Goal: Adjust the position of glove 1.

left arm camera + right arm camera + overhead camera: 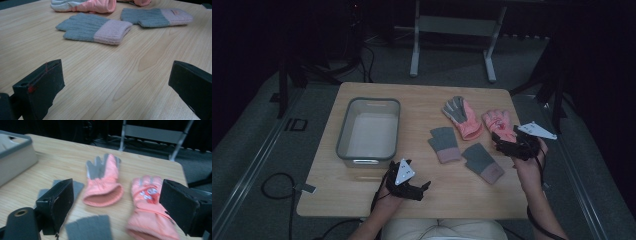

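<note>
No readable text anywhere. The right-hand pink glove [150, 205] carries a white and red print on its back, blurred, letters not legible. One grey knit glove [156, 17] has a small tag on its pink cuff, too small to read. The floor left of the table [362, 200] shows a dark marking [296, 124] that looks like "ID", not sure. No brand, number or label on the grey bin [343, 135].

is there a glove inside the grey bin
No, the grey bin holds nothing in the high view; all four gloves lie on the table to its right.
</note>
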